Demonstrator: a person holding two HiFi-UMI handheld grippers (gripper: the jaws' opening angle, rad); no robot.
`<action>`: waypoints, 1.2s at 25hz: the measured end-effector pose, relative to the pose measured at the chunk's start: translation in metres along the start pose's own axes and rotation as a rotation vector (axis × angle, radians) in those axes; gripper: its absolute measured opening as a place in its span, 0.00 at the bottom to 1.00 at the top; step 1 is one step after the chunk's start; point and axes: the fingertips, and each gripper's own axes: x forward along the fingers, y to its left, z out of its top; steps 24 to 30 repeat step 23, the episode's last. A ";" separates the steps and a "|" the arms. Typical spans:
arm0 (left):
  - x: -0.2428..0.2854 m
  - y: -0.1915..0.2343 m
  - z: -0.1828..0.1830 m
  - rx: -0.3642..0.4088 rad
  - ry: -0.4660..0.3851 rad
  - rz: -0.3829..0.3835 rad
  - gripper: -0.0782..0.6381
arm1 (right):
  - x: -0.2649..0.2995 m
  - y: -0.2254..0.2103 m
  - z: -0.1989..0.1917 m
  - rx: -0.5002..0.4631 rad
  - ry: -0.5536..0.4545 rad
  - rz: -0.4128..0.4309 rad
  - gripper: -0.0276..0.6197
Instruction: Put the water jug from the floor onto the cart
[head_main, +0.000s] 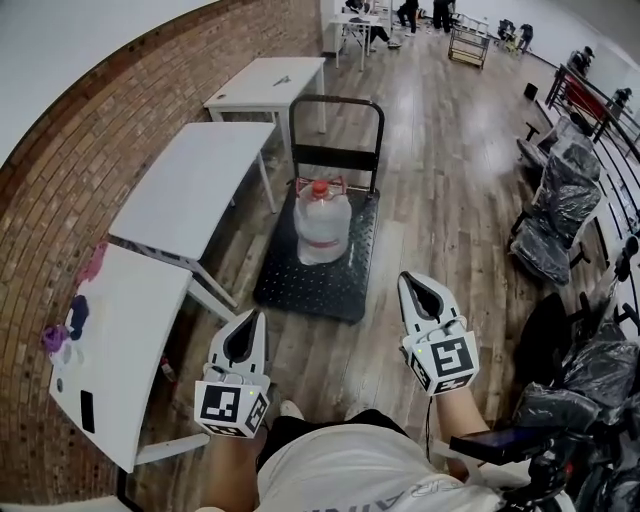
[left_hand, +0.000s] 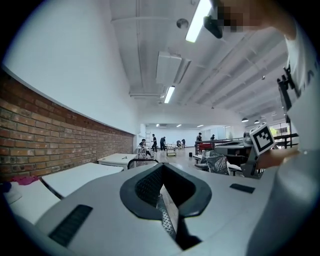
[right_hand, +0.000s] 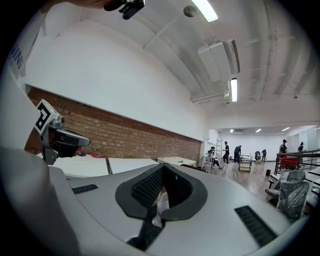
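Notably, head view alone shows water jug whole, on cart.

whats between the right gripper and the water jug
In the head view, only bare wooden floor and the near part of the cart deck lie between the right gripper and the water jug.

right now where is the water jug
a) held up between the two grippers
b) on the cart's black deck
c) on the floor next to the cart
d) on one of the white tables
b, the water jug stands upright on the deck of the cart, close to the handle end.
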 end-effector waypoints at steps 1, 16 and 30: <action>0.001 -0.002 0.002 0.000 -0.003 -0.012 0.11 | -0.004 0.000 0.002 -0.003 0.000 -0.006 0.05; 0.008 0.013 0.023 0.027 -0.021 -0.157 0.11 | -0.010 0.027 0.018 -0.010 0.045 -0.066 0.05; 0.006 0.028 0.011 0.008 0.007 -0.170 0.11 | 0.004 0.043 0.021 -0.033 0.052 -0.066 0.05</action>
